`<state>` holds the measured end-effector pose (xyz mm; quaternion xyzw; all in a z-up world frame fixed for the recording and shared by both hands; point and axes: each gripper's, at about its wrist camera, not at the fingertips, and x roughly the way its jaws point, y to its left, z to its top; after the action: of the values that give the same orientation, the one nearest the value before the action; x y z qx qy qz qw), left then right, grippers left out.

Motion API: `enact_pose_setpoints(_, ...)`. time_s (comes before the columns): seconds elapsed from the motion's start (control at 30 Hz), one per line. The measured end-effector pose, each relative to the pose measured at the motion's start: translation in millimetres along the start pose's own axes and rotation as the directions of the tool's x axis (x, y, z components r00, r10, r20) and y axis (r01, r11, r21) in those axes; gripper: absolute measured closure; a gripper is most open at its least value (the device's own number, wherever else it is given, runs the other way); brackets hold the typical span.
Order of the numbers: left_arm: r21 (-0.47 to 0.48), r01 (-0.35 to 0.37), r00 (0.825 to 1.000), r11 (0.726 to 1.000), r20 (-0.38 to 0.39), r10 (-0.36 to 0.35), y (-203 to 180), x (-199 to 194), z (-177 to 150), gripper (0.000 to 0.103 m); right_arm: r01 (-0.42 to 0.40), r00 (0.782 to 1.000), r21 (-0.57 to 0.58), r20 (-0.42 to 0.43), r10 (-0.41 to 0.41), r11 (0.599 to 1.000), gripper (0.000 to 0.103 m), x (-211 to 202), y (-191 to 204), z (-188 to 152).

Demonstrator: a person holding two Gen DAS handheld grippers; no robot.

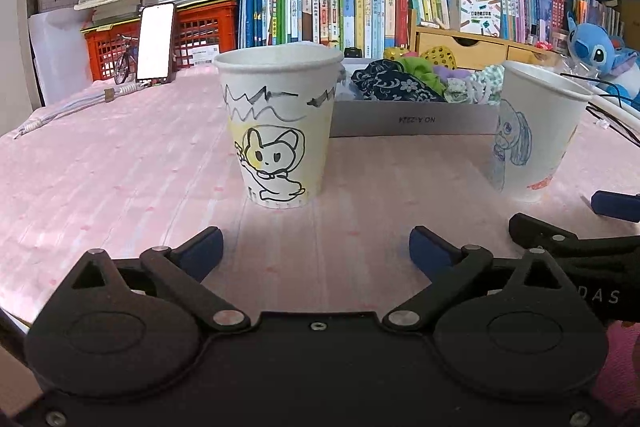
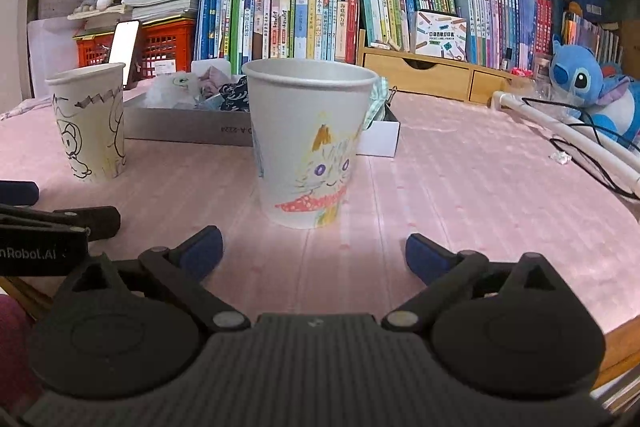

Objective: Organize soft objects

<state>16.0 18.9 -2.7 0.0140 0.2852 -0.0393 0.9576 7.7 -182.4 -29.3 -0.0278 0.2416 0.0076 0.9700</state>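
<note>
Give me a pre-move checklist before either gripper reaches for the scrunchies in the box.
1. Left gripper open and empty: ok.
2. Right gripper open and empty: ok.
3. Black-line cup upright, mouth up: ok.
4. Cat cup upright: ok.
5. Path to the scrunchies in the grey box: not ok, each cup stands between its gripper and the box.
6. Cups empty inside: cannot tell, both views look at the cups from the side.
</note>
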Motion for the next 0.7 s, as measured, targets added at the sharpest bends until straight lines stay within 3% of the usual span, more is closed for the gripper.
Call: enact_pose_setpoints(0.7,0.004,-0.003,1.000,1.000,-0.002,0.003,-0.2,2.6,1.4,0.000,-0.022,1.000,0.010,-0.010,0.022,1.000,0.000,2.0,-3.9,0.3)
